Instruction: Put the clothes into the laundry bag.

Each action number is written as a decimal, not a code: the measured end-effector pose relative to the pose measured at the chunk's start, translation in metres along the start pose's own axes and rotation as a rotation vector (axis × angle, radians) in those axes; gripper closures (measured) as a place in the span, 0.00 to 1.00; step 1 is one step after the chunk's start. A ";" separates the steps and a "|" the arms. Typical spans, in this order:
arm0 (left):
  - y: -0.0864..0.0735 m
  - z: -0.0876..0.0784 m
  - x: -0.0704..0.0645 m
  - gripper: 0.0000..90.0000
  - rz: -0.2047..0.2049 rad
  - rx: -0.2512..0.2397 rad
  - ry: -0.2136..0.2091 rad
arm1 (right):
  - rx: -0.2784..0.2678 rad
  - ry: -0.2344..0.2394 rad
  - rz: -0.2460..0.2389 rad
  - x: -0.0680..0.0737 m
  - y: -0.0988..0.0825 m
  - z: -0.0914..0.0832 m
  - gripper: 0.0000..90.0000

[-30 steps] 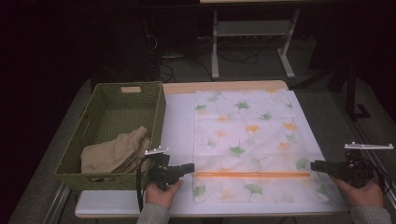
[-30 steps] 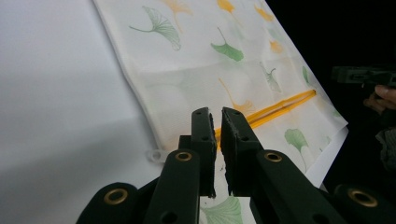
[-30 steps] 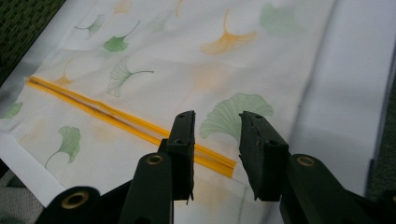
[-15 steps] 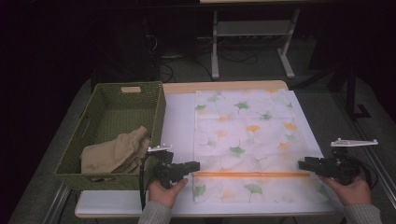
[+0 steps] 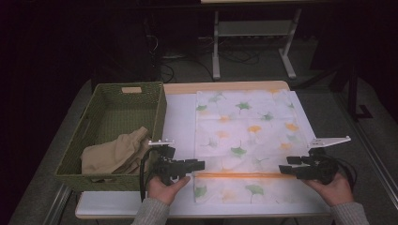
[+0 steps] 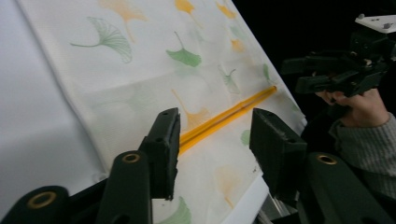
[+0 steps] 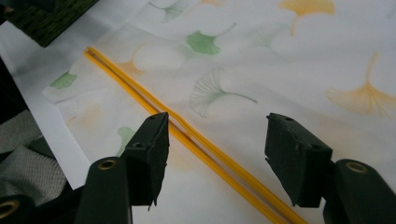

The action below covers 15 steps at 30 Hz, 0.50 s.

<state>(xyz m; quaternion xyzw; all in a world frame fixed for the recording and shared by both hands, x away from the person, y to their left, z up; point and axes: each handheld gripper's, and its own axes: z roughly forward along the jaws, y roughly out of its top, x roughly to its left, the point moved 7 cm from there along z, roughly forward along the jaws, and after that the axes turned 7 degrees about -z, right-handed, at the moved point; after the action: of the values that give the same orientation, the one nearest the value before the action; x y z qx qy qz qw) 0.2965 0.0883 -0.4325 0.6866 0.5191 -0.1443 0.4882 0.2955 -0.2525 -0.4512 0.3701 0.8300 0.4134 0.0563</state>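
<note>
**A:** Start nearest the person. What are the two hands doing?

**B:** The left gripper [image 5: 199, 165] sits at the near left edge of the leaf-print cloth [image 5: 244, 136], its fingers [image 6: 163, 149] spread apart with nothing clamped between them; they have just been opening. In the left gripper view the cloth lies under the gap, untouched by the pads.

**A:** And the other one?

**B:** The right gripper [image 5: 285, 166] is at the near right edge of the cloth, pointing inward toward the left one. Its fingers [image 7: 149, 154] also stand wide and have just been opening, holding nothing. The right gripper view shows the cloth flat beneath them.

**A:** What runs between the two grippers?

**B:** An orange stripe [image 5: 237, 175], straight across the cloth from side to side. It marks the line where the near strip of cloth has been laid over the rest.

**A:** Where does the cloth lie overall?

**B:** Flat on the white surface [image 5: 180, 117], right of centre, reaching from the near edge almost to the far one. It is pale, printed with green and orange ginkgo leaves.

**A:** Anything to the left of it?

**B:** A green woven basket [image 5: 94, 117] stands on the left side of the surface, well apart from the cloth. A beige garment [image 5: 117, 152] is bunched in its near end.
</note>
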 end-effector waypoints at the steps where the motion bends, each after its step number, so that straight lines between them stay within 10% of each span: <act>1: 0.001 -0.001 -0.002 0.55 0.003 0.008 -0.006 | -0.001 -0.002 -0.020 0.003 0.002 0.002 0.41; 15: 0.024 -0.029 -0.020 0.45 0.019 0.041 -0.098 | 0.020 0.001 -0.180 0.016 0.020 0.028 0.37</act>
<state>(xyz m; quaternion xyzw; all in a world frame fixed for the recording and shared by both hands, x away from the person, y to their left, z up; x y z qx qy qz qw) 0.2994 0.1012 -0.3914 0.6935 0.4848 -0.1838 0.5002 0.3062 -0.2158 -0.4520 0.2946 0.8640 0.3985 0.0892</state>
